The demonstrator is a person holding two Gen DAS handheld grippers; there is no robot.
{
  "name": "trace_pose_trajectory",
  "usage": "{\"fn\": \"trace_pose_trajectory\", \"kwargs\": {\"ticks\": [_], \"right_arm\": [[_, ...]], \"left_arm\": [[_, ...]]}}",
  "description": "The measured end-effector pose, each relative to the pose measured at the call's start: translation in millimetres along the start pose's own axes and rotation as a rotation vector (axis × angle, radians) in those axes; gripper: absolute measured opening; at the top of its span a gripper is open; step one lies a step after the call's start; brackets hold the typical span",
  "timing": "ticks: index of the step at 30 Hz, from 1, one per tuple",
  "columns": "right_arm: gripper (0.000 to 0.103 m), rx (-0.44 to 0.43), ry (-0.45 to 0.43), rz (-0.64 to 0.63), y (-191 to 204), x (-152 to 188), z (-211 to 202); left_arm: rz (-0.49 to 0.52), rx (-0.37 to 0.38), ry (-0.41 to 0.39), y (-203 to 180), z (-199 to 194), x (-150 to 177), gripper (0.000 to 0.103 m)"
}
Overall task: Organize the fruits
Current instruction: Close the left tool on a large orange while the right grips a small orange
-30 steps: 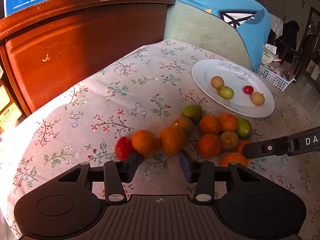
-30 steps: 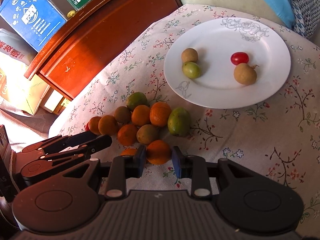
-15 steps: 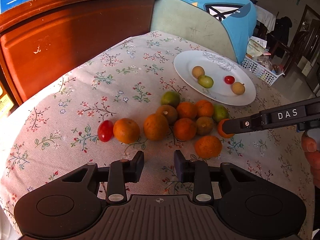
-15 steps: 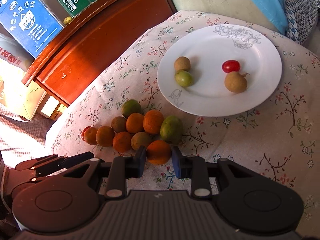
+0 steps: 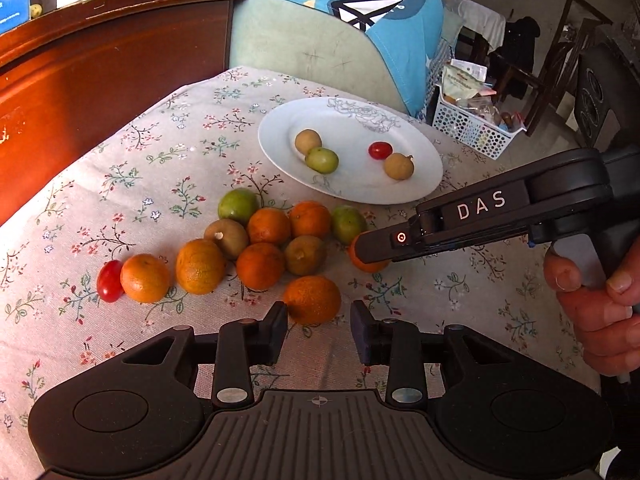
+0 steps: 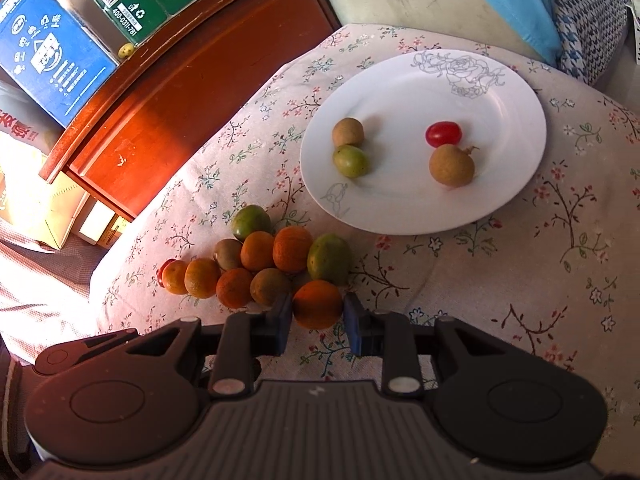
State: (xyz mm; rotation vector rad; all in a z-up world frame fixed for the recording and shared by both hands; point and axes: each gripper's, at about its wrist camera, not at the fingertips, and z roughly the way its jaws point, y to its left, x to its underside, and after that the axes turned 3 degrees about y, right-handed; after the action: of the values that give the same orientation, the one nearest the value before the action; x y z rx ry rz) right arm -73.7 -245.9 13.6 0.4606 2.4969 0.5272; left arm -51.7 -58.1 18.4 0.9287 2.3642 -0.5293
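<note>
Clamping orange (image 6: 317,304) in right gripper (image 6: 316,320); left gripper (image 5: 319,332) agape, holding nothing

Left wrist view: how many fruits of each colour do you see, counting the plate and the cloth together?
Orange fruits: 7
Brown fruits: 4
Green fruits: 3
Red tomatoes: 2
Total: 16

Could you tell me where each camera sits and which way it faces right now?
Left wrist: rides the left tool, looking forward over the floral tablecloth at a loose orange; the right tool and the person's hand show.
Right wrist: rides the right tool, looking steeply down, fingers around an orange citrus fruit; the left tool's body shows lower left.
Both share the white round plate and the fruit cluster.
</note>
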Motion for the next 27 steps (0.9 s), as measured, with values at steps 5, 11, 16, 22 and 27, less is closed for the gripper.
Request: {"fn": "trace_pose_trajectory", "kwargs": {"ticks": [5,11,16,22,27], "right_arm": [[0.028,-0.003,0.006,-0.009,1.2,1.1,0.4],[0.028,0.002,0.013,-0.009,0.4,1.4,2.0],[0.028,0.003,0.017,-0.011,0.9,1.9,3.1],[0.028,-0.01,0.016,-0.01,0.6,1.6,1.8],[0.028,-0.009,0.011,-0.005,-0.7,1.1,-0.3]], "left_arm": [[-0.013,-0.022,0.008,-2.6,6.8,1.4,0.033],[-0.008,-0.053,-0.006,-6.4,10.3,0.9,0.034],[-0.017,-0.056,-0.028,-7.6,11.8,1.2,0.033],[-0.031,-0.076,-0.048,-7.5,7.4,1.6,0.03],[-0.05,-0.078,-0.067,-5.0,1.2,1.3,0.03]]}}
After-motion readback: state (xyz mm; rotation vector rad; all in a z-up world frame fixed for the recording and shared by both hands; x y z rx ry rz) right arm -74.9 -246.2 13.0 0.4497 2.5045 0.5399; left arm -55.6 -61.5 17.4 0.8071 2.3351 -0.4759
